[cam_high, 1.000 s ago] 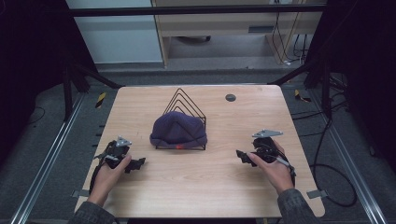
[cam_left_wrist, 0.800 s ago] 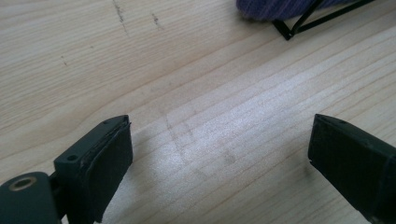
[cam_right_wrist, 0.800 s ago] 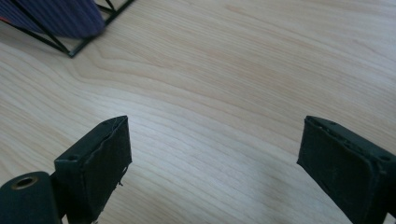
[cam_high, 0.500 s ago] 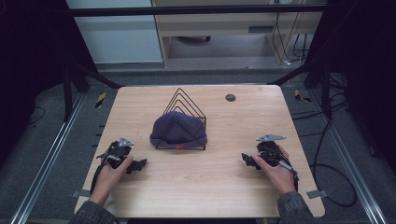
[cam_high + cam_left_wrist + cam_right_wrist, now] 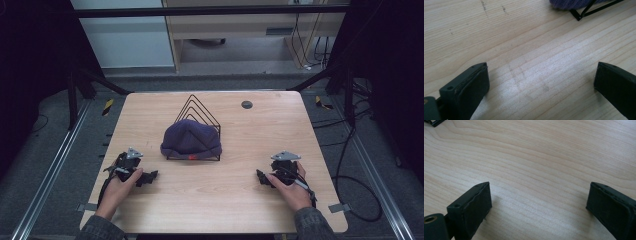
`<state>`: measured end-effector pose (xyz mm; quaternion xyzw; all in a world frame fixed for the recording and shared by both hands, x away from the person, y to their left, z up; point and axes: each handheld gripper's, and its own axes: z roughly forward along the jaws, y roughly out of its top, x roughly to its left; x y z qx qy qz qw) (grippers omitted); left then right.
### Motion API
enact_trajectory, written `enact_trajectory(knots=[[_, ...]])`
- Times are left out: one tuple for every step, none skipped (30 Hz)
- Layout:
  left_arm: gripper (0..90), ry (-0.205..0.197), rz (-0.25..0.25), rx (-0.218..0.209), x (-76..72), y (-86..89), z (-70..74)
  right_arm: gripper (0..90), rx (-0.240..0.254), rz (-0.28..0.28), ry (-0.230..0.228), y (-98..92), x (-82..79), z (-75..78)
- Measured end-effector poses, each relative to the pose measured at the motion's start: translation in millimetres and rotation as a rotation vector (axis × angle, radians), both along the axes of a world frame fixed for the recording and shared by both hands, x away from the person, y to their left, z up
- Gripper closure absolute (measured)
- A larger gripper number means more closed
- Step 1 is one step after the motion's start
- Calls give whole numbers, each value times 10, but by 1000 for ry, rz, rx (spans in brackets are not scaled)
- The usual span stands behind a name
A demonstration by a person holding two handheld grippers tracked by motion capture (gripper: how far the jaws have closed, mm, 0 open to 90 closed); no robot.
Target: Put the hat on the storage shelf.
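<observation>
1. Worktop [image 5: 220,200] of pale wood, seen from the high view, carries a black wire rack [image 5: 197,125] near its centre, with a dark purple knitted cap [image 5: 191,139] draped over the rack's front wires (a small red mark shows at the cap's lower edge).

2. Left claw [image 5: 147,177] rests on the worktop near the left edge, toward the near-left corner, gripped by the person's left hand [image 5: 120,182]; its jaws stand wide apart with nothing between them.

3. Left gripper view shows the same claw [image 5: 541,82] over bare wood grain, with a corner of the rack [image 5: 594,10] and a strip of the cap [image 5: 571,3] at the top edge of the frame.

4. Right claw [image 5: 261,176] lies near the right edge, held by the right hand [image 5: 290,187], well apart from the rack; a grey three-cornered plate sits on top of it.

5. Right gripper view has this claw [image 5: 539,200] spread wide and empty above plain wood.

6. Small dark round disc [image 5: 246,104] sits near the far edge, toward the far-right corner, apart from the rack.
</observation>
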<state>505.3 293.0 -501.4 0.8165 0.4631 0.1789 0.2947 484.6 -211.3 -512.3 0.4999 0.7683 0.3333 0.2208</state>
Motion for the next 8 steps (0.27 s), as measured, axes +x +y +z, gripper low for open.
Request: enact_trajectory(knots=[[0,-1,-3,0,-1,4,-1,59,8,-1,4,5,-10,3],[0,-2,-5,0,-2,5,-2,59,6,-3,4,6,-14,2],[0,-3,-6,-1,-2,7,-2,58,7,-3,5,6,-14,2],[0,-4,-8,-2,-2,8,-3,57,6,-2,5,6,-13,2],[0,-4,-8,-2,-2,8,-4,57,8,0,6,5,-12,3],[0,-4,-10,-2,-1,9,-4,56,8,1,5,4,-12,3],[0,-5,-10,-3,0,9,-4,55,9,0,6,4,-11,3],[0,-4,-12,-2,2,10,-3,55,12,1,7,5,-11,4]])
